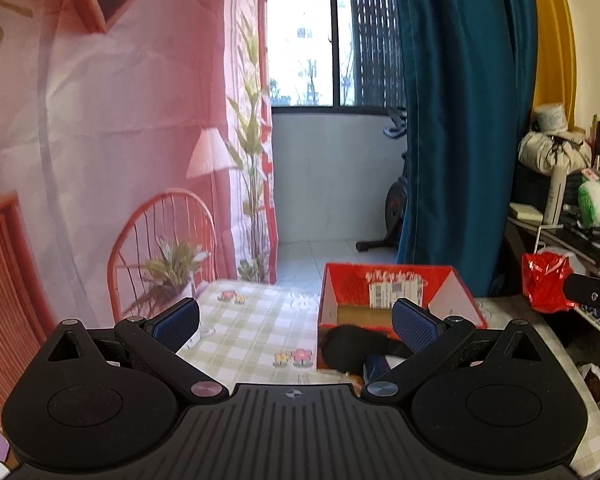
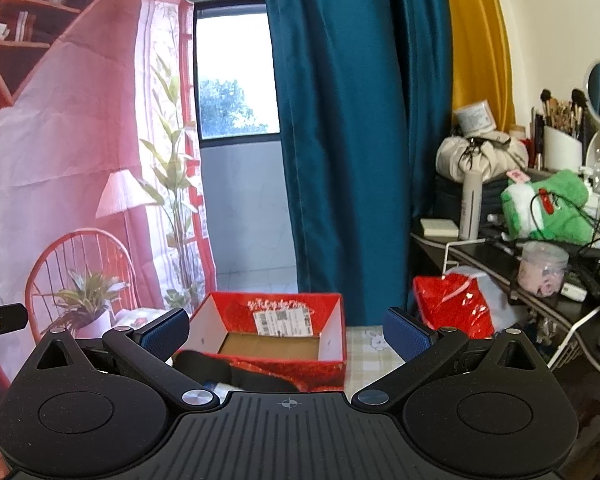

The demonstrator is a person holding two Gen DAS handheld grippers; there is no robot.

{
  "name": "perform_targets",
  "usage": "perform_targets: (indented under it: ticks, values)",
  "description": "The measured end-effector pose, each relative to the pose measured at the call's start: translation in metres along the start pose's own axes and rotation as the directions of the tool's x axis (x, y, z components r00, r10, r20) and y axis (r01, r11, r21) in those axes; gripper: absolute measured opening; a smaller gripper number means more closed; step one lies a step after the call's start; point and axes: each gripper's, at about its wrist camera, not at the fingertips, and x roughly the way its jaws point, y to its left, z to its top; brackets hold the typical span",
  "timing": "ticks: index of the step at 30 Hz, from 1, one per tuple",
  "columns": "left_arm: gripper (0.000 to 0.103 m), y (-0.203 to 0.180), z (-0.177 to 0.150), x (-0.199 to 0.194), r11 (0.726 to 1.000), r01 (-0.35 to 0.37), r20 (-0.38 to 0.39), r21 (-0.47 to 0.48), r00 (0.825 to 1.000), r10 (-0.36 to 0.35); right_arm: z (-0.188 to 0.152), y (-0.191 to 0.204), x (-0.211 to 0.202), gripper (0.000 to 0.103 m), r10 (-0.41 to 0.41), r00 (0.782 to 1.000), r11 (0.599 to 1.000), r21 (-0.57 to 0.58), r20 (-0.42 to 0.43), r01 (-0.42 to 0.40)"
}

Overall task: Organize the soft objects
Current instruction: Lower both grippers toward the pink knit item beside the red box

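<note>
While spread wide, right tool point(image 2: 286, 334) overhangs black cloth point(image 2: 204, 366) (partly hidden).

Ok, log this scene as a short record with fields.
surface: checked tablecloth
box: red box, open, appears empty
soft item: black fabric lying in front of the box, outside it
left gripper: open, holding nothing
right gripper: open, holding nothing
beside table: red bag, cluttered shelf

Both wrist views look forward, low over the table, sharing the red box point(image 1: 400, 300) point(image 2: 268, 332) near ahead
</note>
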Motion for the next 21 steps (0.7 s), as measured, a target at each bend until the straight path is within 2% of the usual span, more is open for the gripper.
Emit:
perform_targets:
  ticks: [8,13,16,21]
  values:
    - [0.103,0.006,-0.028,0.057,1.000,0.014,-0.158,-0.013,0.987,-0.016,-0.032,-0.003,0.045,0.103,0.049,0.996,0.999,0.004,-0.079,-0.049]
    - [0.103,0.009,-0.047,0.094,0.999,0.037,-0.252,-0.027,0.967,-0.042,-0.059,-0.001,0.083,0.103,0.078,0.984,0.997,0.007,-0.157,-0.078]
    - [0.103,0.012,-0.058,0.118,0.997,0.059,-0.303,-0.059,0.950,-0.074,-0.077,-0.003,0.102,0.102,0.094,0.983,0.996,0.008,-0.160,-0.094]
    - [0.103,0.015,-0.080,0.145,0.994,0.050,-0.359,-0.095,0.930,-0.081,-0.105,-0.008,0.136,0.102,0.052,0.973,0.999,0.006,-0.226,-0.052]
